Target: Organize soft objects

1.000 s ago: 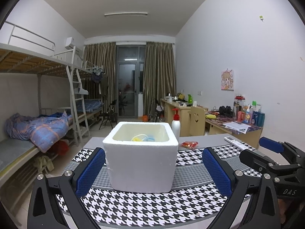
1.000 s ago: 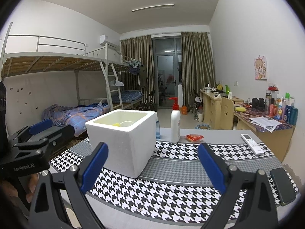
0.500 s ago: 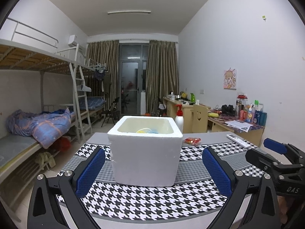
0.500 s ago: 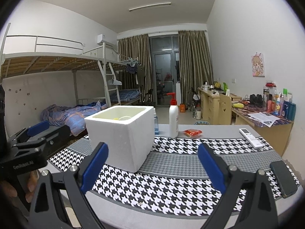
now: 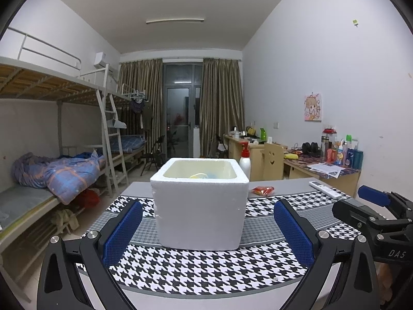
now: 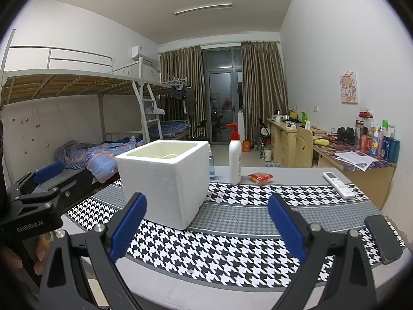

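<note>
A white foam box (image 5: 201,206) stands on the houndstooth table cloth (image 5: 206,268); yellow and blue soft things (image 5: 200,175) show just above its rim. It also shows in the right wrist view (image 6: 167,180). My left gripper (image 5: 207,230) is open and empty, held in front of the box. My right gripper (image 6: 206,227) is open and empty, to the right of the box and nearer the table's front. The right gripper shows at the right edge of the left wrist view (image 5: 374,214); the left gripper shows at the left edge of the right wrist view (image 6: 38,188).
A white pump bottle with a red top (image 6: 235,155), a red snack packet (image 6: 260,177), a white remote (image 6: 338,183) and a black phone (image 6: 383,237) lie on the table. Bunk beds stand on the left, desks with clutter on the right.
Both cameras have sunk lower and pulled back a little, so less of the box's inside shows. Both grippers stay open and empty.
</note>
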A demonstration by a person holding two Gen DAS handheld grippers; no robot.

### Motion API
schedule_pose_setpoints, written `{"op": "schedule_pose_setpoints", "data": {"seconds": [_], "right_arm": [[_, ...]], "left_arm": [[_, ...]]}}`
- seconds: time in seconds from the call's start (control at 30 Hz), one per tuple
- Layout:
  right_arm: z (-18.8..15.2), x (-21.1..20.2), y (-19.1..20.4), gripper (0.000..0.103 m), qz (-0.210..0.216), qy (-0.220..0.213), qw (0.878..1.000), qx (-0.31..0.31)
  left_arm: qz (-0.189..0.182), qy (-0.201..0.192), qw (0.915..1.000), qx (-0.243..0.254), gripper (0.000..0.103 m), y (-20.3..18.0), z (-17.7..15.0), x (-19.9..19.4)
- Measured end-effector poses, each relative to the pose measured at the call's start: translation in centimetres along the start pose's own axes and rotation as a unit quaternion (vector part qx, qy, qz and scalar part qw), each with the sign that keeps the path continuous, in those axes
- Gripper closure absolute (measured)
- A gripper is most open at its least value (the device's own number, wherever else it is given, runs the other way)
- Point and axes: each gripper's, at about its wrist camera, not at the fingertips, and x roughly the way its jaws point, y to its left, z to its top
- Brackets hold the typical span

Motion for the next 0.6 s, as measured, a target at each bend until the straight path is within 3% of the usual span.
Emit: {"op": "schedule_pose_setpoints", "data": {"seconds": [0.6], "right_arm": [[-0.39, -0.54, 0.23, 0.006, -0.009, -0.002, 1.000, 0.000]], "left_arm": [[-0.002, 0.004, 1.0000, 0.001, 0.001, 0.07, -0.55, -0.26]]}}
